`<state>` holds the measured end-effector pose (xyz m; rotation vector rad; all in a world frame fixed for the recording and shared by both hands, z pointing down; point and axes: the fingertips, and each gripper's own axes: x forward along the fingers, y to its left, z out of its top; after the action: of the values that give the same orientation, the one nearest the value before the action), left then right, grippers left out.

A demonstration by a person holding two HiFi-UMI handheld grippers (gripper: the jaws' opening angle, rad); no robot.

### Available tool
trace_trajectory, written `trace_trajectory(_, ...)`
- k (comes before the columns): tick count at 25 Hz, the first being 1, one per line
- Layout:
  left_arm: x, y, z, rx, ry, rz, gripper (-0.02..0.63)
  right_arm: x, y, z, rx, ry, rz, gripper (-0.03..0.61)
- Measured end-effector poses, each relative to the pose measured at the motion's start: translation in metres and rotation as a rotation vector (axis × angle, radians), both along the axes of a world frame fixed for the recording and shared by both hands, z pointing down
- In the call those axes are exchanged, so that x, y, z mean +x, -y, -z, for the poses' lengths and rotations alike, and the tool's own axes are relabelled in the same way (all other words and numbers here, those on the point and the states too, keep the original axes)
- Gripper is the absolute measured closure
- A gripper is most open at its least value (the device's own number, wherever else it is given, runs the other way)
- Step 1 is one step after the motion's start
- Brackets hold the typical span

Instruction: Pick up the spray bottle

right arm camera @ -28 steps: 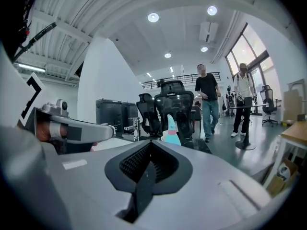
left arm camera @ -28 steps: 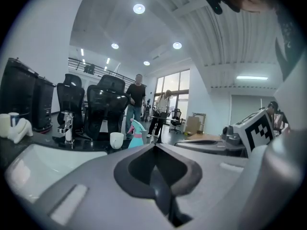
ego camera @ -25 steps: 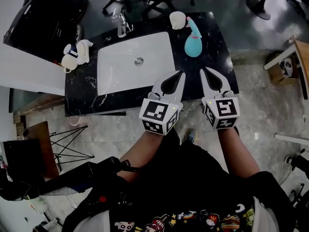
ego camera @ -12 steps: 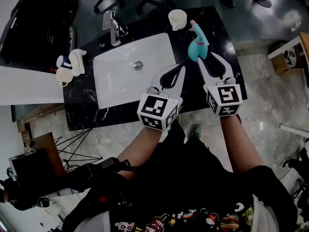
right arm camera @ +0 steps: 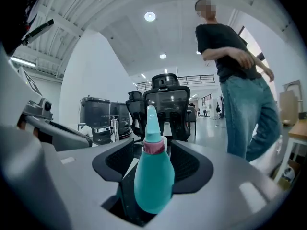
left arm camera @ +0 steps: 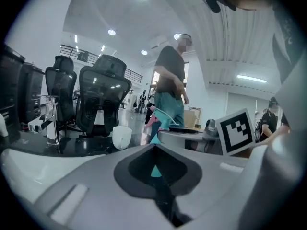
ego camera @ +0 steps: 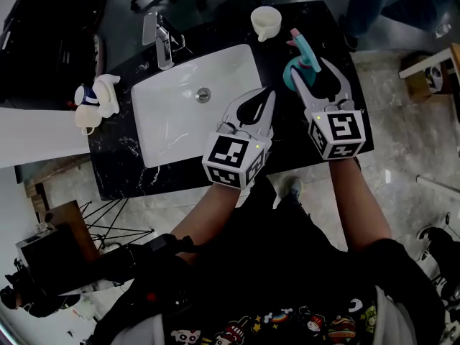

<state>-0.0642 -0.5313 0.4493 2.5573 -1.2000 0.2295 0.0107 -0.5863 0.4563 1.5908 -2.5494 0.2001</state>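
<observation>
1. Not yet lifted: the right claw (ego camera: pixel 310 70) has just been opening and stands wide around the bottle (right arm camera: pixel 154 176), its pads not pressing. The grip and lift are left.
2. The left claw (ego camera: pixel 267 95) is closed and empty.
3. The bottle stands upright on the black worktop (ego camera: pixel 122 157), right of the sink (ego camera: pixel 187 113).
4. Beyond are office chairs (right arm camera: pixel 165 104) and a person (right arm camera: pixel 240 95).

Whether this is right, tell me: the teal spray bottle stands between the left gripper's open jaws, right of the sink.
Wrong gripper: the teal spray bottle stands between the right gripper's open jaws, which have just been opening, right of the sink. The right gripper view shows it.
</observation>
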Motion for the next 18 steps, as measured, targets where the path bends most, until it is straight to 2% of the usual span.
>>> trace_trajectory(6, -0.006, 0.008, -0.004, -0.012, -0.010, 0.002, 0.614, -0.001, 0.016, 0.003, 0.007, 0.000, -0.003, 0.332)
trace_trajectory(11, -0.009, 0.009, -0.008, -0.018, -0.010, 0.000, 0.614, -0.002, 0.020, 0.004, 0.017, -0.007, -0.007, 0.399)
trace_trajectory(18, -0.011, 0.003, -0.005, -0.015, -0.015, 0.005, 0.614, -0.004, 0.011, 0.011, 0.026, -0.002, -0.005, 0.402)
